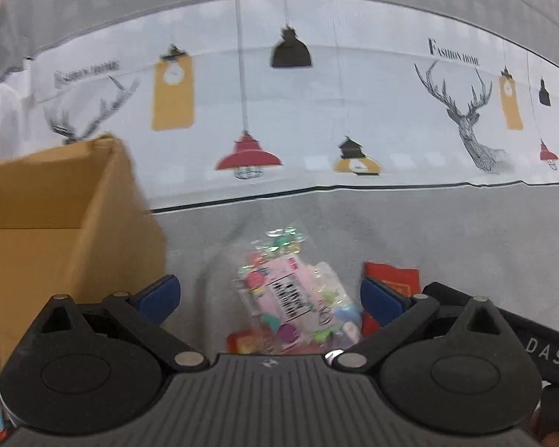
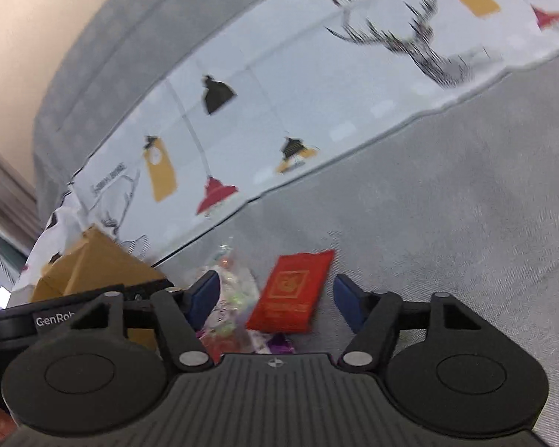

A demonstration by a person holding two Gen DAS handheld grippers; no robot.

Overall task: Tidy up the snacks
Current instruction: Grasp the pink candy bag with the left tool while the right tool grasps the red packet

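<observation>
A clear bag of colourful candies [image 1: 294, 298] lies on the grey cloth, under and between the wide-spread fingers of my left gripper [image 1: 270, 298], which is open and does not touch it. To its right lies a flat red packet [image 1: 391, 275]. In the right wrist view that red packet [image 2: 290, 290] lies between the blue pads of my right gripper [image 2: 275, 301], with a gap on both sides, so this gripper is open. The candy bag [image 2: 231, 298] shows beside its left finger. A purple wrapper [image 2: 279, 342] peeks out below the packet.
An open cardboard box [image 1: 56, 223] stands at the left, also seen as the box [image 2: 93, 264] behind the other gripper's body [image 2: 56, 316]. A lamp-and-deer printed cloth [image 1: 316, 111] covers the back. Grey cloth [image 2: 466, 186] stretches off to the right.
</observation>
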